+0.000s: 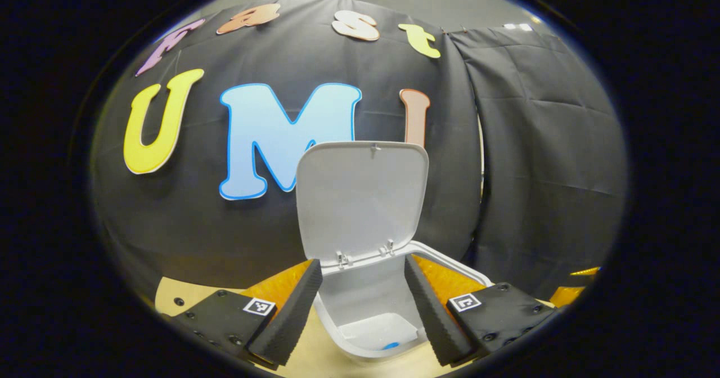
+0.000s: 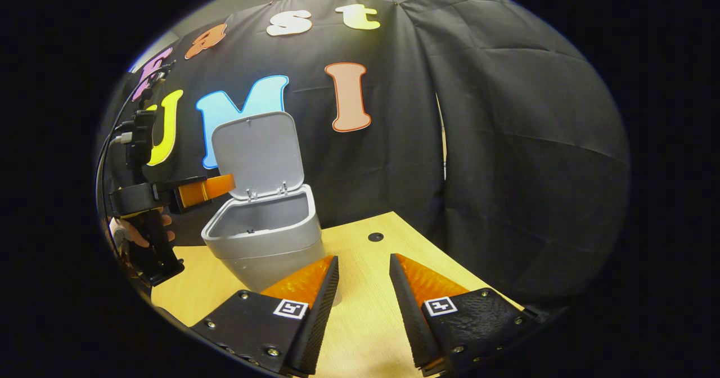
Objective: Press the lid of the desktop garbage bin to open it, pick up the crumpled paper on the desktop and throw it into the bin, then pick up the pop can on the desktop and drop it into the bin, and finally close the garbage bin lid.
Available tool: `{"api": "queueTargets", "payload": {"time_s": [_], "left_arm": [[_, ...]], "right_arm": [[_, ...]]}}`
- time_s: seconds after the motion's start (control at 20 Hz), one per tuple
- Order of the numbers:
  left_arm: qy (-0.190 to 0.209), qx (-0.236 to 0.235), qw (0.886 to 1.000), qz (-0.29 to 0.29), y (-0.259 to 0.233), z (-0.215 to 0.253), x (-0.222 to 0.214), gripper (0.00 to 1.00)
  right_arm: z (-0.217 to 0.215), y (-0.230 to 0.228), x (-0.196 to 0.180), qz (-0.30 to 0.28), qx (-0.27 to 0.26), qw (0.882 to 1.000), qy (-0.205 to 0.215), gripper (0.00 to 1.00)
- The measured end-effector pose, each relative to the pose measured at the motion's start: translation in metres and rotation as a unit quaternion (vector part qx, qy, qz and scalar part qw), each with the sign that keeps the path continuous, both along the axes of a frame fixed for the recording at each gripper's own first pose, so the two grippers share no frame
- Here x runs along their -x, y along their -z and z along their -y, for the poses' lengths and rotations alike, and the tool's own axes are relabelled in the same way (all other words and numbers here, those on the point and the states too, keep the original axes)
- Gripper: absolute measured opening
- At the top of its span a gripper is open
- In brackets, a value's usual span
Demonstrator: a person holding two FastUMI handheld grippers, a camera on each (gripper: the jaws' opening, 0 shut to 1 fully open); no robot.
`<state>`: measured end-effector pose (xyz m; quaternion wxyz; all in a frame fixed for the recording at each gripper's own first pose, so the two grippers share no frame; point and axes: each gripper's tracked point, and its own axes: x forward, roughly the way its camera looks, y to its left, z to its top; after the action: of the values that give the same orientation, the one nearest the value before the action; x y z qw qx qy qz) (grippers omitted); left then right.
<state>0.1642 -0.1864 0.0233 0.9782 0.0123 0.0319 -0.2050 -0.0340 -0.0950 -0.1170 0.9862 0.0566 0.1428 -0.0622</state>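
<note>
Bin (image 2: 264,243) lid (image 1: 363,198) up, centre frame; looks like final step: closing. Both claws wide, empty: left claw (image 1: 363,316), right claw (image 2: 363,310). Next: push lid down.

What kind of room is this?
Probably a small recording booth: black cloth wall behind a wooden table, with a grey desktop bin, lid up.

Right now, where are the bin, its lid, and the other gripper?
bin (image 2: 270,248): right gripper view, front wall.
lid (image 1: 360,198): left gripper view, inner face.
left gripper (image 2: 222,184): right gripper view, between its fingertips.
</note>
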Motion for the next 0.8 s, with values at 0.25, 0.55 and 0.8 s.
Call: {"api": "queueTargets", "payload": {"time_s": [0.25,0.55,0.8], "left_arm": [[-0.033,0.001,0.999,0.011,-0.007,-0.04,0.006,0.97],[-0.097,0.0,0.995,0.01,-0.006,-0.115,0.016,0.94],[-0.14,-0.001,0.99,0.007,0.0,-0.161,0.028,0.97]], "right_arm": [[-0.028,0.006,-0.002,-0.006,-0.003,0.999,-0.037,0.6],[-0.082,0.013,-0.014,-0.012,-0.003,0.994,-0.11,0.6],[-0.12,0.018,-0.019,-0.017,-0.001,0.987,-0.161,0.6]]}}
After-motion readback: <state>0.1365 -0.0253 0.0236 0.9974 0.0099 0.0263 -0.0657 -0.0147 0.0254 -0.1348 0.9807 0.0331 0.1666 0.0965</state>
